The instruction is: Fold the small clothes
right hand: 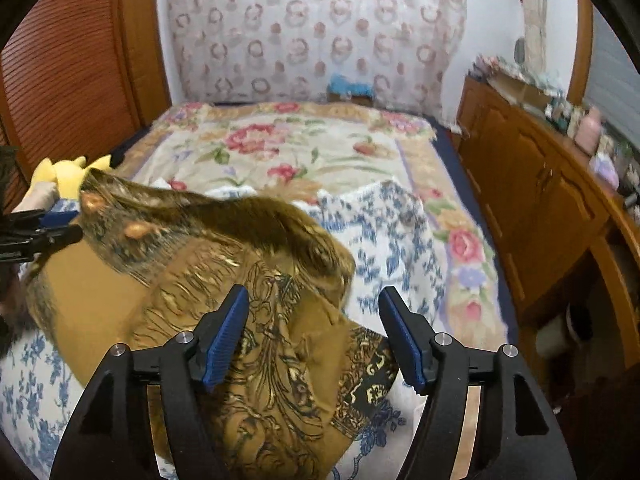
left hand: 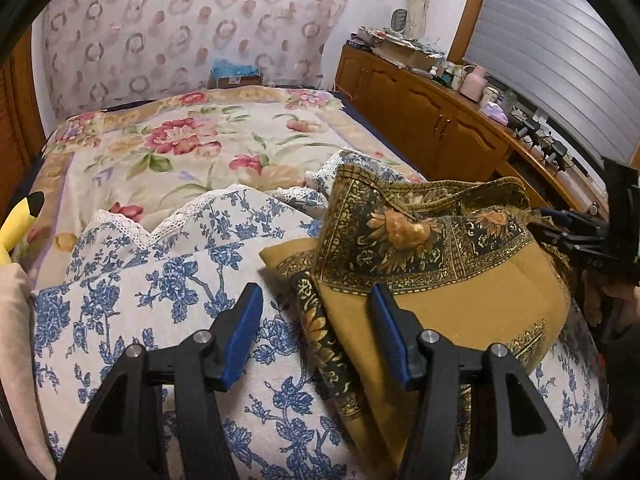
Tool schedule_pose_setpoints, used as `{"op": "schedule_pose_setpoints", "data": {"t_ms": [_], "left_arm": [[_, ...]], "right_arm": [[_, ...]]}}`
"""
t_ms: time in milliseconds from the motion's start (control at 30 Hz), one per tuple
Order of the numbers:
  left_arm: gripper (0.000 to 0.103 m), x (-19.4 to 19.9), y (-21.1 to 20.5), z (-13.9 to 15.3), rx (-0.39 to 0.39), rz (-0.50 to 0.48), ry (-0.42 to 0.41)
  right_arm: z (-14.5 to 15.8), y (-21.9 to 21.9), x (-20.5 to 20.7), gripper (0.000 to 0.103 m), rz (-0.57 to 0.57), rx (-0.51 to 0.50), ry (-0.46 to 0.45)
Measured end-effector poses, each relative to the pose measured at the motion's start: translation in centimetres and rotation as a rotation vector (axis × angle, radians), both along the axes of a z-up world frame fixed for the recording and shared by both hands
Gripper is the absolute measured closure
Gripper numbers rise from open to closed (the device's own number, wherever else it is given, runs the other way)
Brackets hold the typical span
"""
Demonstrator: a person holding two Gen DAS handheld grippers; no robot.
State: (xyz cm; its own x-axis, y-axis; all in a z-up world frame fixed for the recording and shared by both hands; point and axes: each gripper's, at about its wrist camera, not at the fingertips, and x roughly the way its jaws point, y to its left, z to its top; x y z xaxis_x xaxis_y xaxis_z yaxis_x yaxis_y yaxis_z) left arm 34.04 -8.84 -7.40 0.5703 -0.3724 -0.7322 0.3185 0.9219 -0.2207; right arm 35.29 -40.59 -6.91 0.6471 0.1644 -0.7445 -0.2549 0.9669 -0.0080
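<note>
A mustard-gold scarf with a black and gold patterned border (left hand: pixel 460 280) lies loosely folded on a blue-and-white floral cloth (left hand: pixel 160 300) on the bed. My left gripper (left hand: pixel 316 300) is open just above the scarf's left edge, holding nothing. My right gripper (right hand: pixel 314 304) is open over the scarf (right hand: pixel 240 340), which looks blurred and rumpled in the right wrist view. The right gripper also shows at the scarf's far right edge in the left wrist view (left hand: pixel 560 232). The left gripper shows at the scarf's left edge in the right wrist view (right hand: pixel 48 232).
The bed carries a floral quilt (left hand: pixel 180 148). A yellow plush toy (right hand: pixel 68 172) lies at the left bed edge. A wooden cabinet (left hand: pixel 420 112) with cluttered bottles and cups runs along the right. A curtain (left hand: pixel 180 28) hangs behind the bed.
</note>
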Motion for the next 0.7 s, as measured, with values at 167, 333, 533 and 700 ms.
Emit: {"op": "schedule_pose_setpoints", "data": {"t_ms": [167, 333, 533, 700], "left_arm": [[0.048, 0.4, -0.2, -0.6, 0.003, -0.002, 0.019], [0.048, 0.7, 0.0, -0.8, -0.028, 0.003, 0.046], [0.048, 0.9, -0.2, -0.8, -0.065, -0.017, 0.065], [0.061, 0.9, -1.2, -0.4, -0.056, -0.065, 0.065]], "right_arm": [[-1.8, -0.9, 1.0, 0.033, 0.003, 0.087, 0.074], [-2.2, -0.8, 2.0, 0.033, 0.028, 0.139, 0.110], [-2.3, 0.6, 2.4, 0.048, 0.119, 0.139, 0.127], [-2.3, 1.3, 2.3, 0.075, 0.178, 0.157, 0.148]]}}
